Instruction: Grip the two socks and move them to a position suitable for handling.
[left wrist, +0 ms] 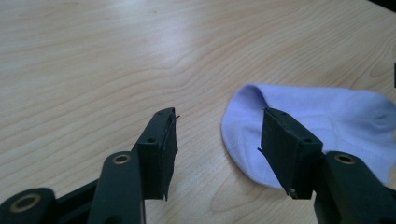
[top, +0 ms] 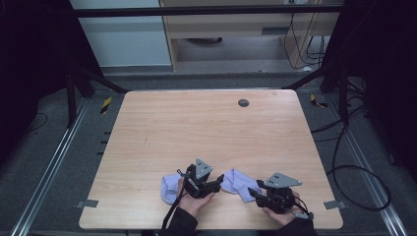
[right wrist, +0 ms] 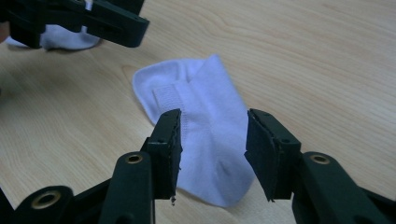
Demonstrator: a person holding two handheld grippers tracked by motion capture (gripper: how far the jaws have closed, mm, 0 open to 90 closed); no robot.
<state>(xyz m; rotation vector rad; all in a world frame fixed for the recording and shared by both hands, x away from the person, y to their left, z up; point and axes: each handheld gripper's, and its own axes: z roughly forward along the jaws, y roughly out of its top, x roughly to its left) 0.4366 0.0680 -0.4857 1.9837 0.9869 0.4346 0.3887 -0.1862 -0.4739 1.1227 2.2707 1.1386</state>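
Socks, two of them, pale lilac, lie flat on the table (top: 206, 128) near its front edge. Taking the grey grommet (top: 243, 103) at the far side of the table as the landmark, the left sock (top: 170, 188) lies well in front of it and to its left. What shows of it runs roughly front to back, with the rest hidden under the left claw (top: 219, 178), so its pointing cannot be told. That claw sits just right of this sock and points rightward at the other one. In the left gripper view its jaws stand well apart with bare wood between them, and the right jaw overlaps the rounded end of the right sock (left wrist: 327, 121); contact cannot be told.

Right sock (top: 237, 184) lies well in front of the grommet, almost straight below it in the high view. Its long axis runs on a diagonal, from far-left to near-right. In the right gripper view its ribbed cuff end (right wrist: 170, 95) points away and its rounded end lies nearest the jaws.

Right claw (top: 254, 192) sits furthest right and points left at that near end. Its jaws are partly open and straddle the sock without pinching it. No earlier clutter blocks either approach.
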